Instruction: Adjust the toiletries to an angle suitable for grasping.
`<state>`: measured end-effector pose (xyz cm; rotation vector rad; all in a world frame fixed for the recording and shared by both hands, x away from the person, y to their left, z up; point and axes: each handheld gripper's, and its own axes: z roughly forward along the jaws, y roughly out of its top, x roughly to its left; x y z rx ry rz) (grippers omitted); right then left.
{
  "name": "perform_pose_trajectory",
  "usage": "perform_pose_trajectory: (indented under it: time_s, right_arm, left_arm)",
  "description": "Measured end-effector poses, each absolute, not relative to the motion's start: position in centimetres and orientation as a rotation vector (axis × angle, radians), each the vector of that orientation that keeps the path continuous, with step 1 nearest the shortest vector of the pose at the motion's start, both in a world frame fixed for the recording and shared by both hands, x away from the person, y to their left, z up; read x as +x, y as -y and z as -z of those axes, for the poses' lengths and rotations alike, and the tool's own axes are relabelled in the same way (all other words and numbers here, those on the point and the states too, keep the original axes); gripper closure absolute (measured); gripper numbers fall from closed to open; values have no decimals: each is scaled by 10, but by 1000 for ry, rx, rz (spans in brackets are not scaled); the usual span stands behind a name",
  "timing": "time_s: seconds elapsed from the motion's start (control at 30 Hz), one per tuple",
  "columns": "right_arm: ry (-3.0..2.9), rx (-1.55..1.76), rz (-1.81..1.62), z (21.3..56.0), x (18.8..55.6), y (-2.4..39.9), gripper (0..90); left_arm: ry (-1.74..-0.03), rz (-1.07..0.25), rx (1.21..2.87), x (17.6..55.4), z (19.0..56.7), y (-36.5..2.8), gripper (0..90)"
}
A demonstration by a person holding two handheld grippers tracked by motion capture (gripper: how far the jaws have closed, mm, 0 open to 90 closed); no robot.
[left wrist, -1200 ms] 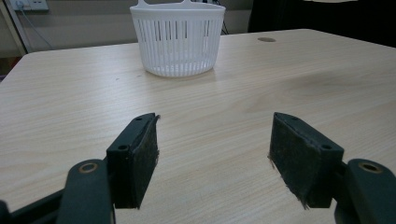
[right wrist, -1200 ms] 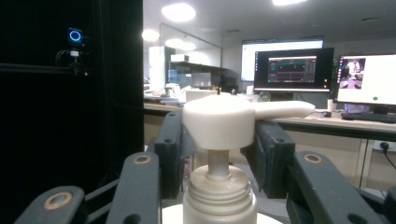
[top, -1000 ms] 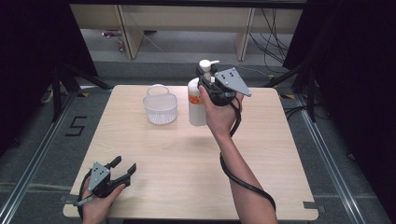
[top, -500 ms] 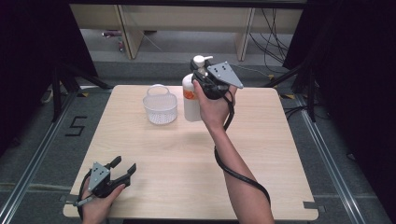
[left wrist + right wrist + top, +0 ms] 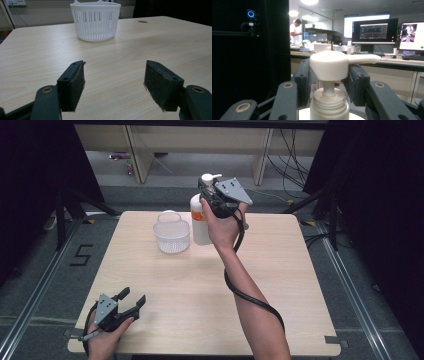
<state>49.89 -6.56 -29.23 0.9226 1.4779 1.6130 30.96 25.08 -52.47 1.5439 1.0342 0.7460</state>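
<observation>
Pump bottle (image 5: 201,222) upright, nozzle rightward

A pale wooden table (image 5: 200,290) carries a white slatted basket (image 5: 171,236) toward its far edge — upright, open-topped. A "5" marked on the grey floor (image 5: 81,255) — monitors (image 5: 374,31) glow in the room beyond.

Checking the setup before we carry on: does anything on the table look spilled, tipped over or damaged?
Nothing stands out. The white basket sits upright on the table, the pump bottle is upright in the right tongs, and no spill shows on the wood.
</observation>
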Motion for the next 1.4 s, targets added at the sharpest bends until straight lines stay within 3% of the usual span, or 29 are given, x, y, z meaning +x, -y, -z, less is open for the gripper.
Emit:
perform_pose_trajectory:
  time_s: [1.4]
  right_arm:
    - [-1513, 930, -1619, 286, 534, 31, 600]
  left_arm:
    - [-1052, -734, 1537, 309, 524, -253, 316]
